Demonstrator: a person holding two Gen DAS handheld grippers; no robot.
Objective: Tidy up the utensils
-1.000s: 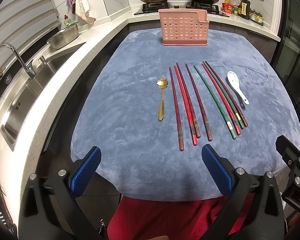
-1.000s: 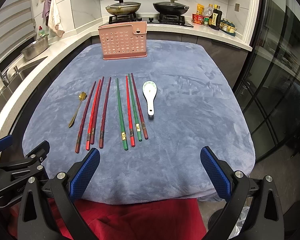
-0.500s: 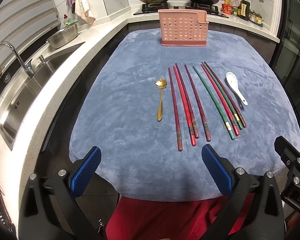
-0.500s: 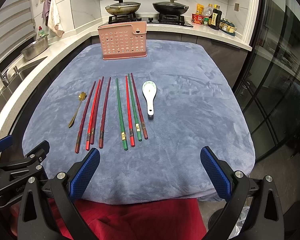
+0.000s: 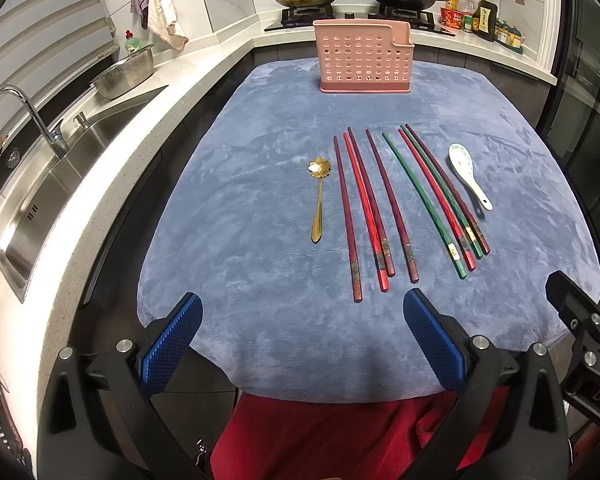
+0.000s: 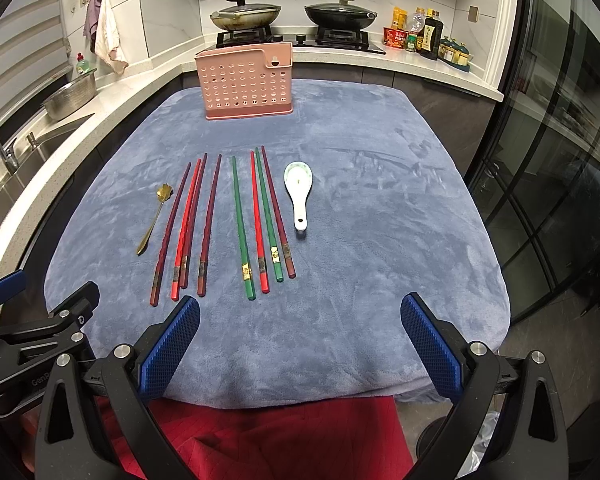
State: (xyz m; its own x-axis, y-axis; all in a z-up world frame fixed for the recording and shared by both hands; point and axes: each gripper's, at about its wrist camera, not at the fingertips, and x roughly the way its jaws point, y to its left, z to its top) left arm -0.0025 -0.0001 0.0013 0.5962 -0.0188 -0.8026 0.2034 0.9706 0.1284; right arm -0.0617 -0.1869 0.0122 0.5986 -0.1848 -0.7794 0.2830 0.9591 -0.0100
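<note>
Blue plush covers the surface [image 6: 380, 240]; chopsticks [image 6: 260, 220], gold spoon [image 5: 319, 200] and white spoon [image 6: 300, 192] lie in a row before the pink holder [image 6: 244, 84]. Nothing's picked yet; both your grippers, left [image 5: 300, 344] and right [image 6: 300, 348], hover with jaws apart. Reach for one utensil.

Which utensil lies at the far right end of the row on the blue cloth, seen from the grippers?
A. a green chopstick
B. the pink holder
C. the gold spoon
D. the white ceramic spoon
D: the white ceramic spoon lies right of all the chopsticks, opposite the gold spoon.
</note>
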